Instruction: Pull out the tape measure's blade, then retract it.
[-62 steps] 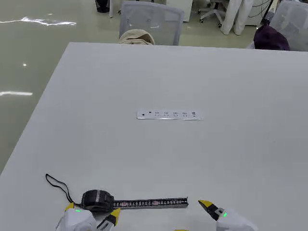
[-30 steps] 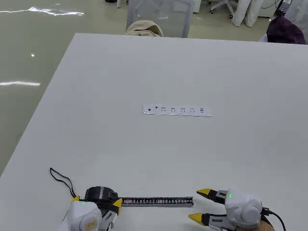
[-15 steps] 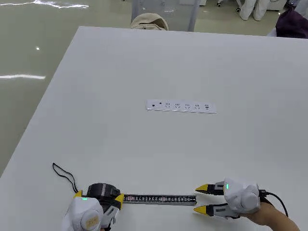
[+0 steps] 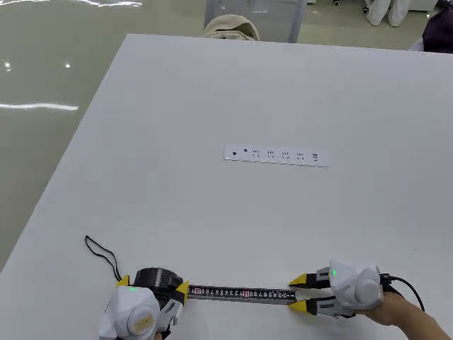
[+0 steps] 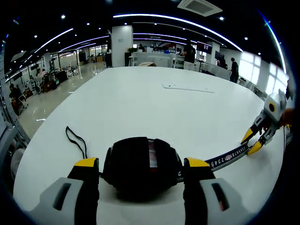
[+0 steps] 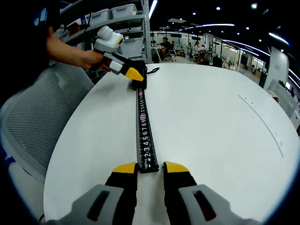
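Near the front edge of the tabletop (image 4: 212, 106), the left hand-held gripper (image 5: 140, 163) pinches the tape measure (image 4: 157, 280), whose blade (image 4: 241, 292) lies part-way out. The right hand-held gripper (image 6: 150, 168) has its jaws narrowly spread around the blade's end, seemingly not yet clamped. Any further pull and the whole retraction are left.

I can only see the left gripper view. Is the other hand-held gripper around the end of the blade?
Observer: Yes, the right gripper view shows the blade tip lying between the jaws of the right hand-held gripper, with a sliver of gap on one side.
Operator: Does the blade run straight?
Observer: The head view shows it flat and straight on the table, out from the tape measure.
Operator: What's that pale strip farther up?
Observer: A white power strip with a row of sockets.
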Action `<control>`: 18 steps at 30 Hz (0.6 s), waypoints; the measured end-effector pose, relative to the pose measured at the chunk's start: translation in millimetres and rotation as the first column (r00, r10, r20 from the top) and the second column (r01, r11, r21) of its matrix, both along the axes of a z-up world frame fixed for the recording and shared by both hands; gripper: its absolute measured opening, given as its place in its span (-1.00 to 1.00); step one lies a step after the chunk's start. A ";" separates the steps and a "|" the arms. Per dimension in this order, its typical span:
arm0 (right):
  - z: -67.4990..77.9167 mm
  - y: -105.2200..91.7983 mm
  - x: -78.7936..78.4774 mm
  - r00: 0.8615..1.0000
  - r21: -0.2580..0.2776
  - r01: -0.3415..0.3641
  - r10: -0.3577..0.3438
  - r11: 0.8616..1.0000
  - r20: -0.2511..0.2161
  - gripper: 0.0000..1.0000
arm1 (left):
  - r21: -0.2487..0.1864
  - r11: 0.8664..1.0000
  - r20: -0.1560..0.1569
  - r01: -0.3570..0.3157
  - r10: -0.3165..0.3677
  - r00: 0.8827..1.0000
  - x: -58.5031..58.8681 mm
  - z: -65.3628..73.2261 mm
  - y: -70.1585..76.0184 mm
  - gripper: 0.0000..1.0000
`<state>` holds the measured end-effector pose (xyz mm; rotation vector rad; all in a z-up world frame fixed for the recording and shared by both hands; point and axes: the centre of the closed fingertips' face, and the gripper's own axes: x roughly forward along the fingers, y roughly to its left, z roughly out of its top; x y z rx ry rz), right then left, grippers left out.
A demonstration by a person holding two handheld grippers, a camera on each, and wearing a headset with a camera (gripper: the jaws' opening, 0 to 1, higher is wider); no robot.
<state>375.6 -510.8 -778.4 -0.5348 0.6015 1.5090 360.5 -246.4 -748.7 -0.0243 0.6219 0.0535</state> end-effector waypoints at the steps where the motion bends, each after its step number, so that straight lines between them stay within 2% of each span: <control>1: 0.0 0.1 0.8 1.000 0.004 0.001 -0.001 1.000 -0.001 -0.61 | 0.001 1.000 0.000 -0.001 0.001 1.000 0.2 0.2 -0.6 0.42; 18: 1.3 -2.4 -4.1 1.000 0.041 -0.009 0.008 0.999 0.020 -0.73 | 0.006 1.000 0.000 -0.009 0.009 1.000 -0.5 -3.4 -0.8 0.39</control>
